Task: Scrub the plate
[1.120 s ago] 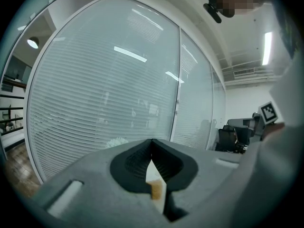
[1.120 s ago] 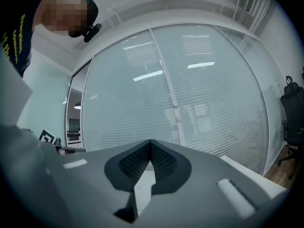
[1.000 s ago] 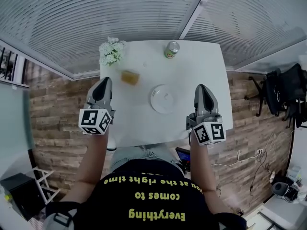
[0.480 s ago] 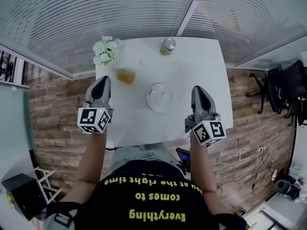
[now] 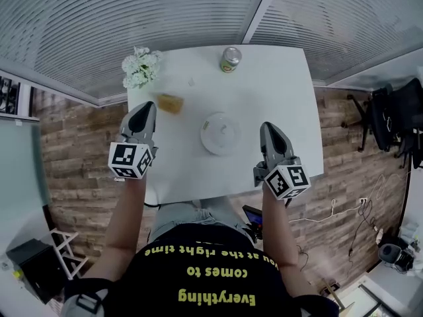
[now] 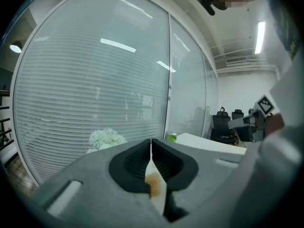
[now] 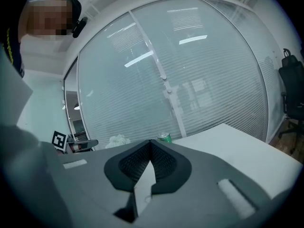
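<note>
Left gripper (image 5: pixel 146 106): jaws fully together, nothing between them. Right gripper (image 5: pixel 267 126): same, jaws closed and empty. Both are held over the near half of the table (image 5: pixel 284 91), pointed away from the person and only slightly down. This is read as a pre-approach pose, with nothing engaged.

Plate (image 5: pixel 219 133): white, flat on the table between the two grippers. The left gripper is at its 9 o'clock, the right at its 3 to 4 o'clock, both apart from it. Scrubbing is judged not started.

Sponge (image 5: pixel 170 103): yellow-brown, at 10 o'clock of the plate, just ahead of the left tip and lined up with the jaw slit in the left gripper view. It is likely meant to be taken by the left while the plate is steadied by the right. Jaws must be opened first.

Around: a green drink can (image 5: pixel 230 59) is at 12 o'clock of the plate, near the far edge. A white flower bunch (image 5: pixel 140 68) is at 11 o'clock of the sponge, on the far-left corner. Both are well apart from the plate, and no obstruction is seen on either approach. The flowers are the nearest thing that could be clipped during a sponge pickup. An office chair (image 5: pixel 390 121) is off the table at 3 o'clock, not relevant.
</note>
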`<state>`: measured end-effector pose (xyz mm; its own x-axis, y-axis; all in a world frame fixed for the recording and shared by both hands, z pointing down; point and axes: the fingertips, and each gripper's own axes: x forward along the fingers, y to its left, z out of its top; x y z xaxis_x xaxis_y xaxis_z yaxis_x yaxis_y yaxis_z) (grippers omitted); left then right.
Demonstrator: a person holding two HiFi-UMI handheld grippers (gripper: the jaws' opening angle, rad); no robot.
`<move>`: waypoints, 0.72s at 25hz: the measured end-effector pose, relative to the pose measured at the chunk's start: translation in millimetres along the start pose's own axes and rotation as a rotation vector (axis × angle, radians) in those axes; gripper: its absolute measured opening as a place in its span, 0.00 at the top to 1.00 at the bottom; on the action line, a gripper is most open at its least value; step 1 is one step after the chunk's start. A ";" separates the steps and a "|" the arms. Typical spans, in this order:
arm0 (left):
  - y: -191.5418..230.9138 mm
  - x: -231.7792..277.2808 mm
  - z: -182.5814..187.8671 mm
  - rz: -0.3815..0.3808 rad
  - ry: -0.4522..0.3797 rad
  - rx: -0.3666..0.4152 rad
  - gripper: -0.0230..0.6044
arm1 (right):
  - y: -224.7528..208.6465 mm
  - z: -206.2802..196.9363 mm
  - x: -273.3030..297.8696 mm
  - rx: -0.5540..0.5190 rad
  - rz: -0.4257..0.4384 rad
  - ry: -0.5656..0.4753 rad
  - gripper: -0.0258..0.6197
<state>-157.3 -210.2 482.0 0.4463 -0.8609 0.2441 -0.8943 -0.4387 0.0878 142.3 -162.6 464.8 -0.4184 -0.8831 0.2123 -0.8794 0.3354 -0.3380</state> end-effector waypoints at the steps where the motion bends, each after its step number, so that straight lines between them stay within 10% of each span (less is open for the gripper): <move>1: -0.4 3.7 -2.0 -0.006 0.011 0.011 0.94 | -3.1 -4.0 0.4 0.004 -0.001 0.012 0.95; 7: -4.9 21.4 -22.4 -0.097 0.136 0.137 0.81 | -19.4 -40.9 -0.6 0.079 -0.015 0.104 0.95; 18: -15.1 58.0 -85.9 -0.314 0.466 0.617 0.64 | -34.1 -127.5 7.3 0.217 -0.010 0.330 0.80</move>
<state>-120.7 -231.4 577.8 0.4920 -0.5399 0.6830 -0.4920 -0.8197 -0.2935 140.2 -138.6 594.8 -0.4914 -0.7214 0.4881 -0.8302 0.2185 -0.5129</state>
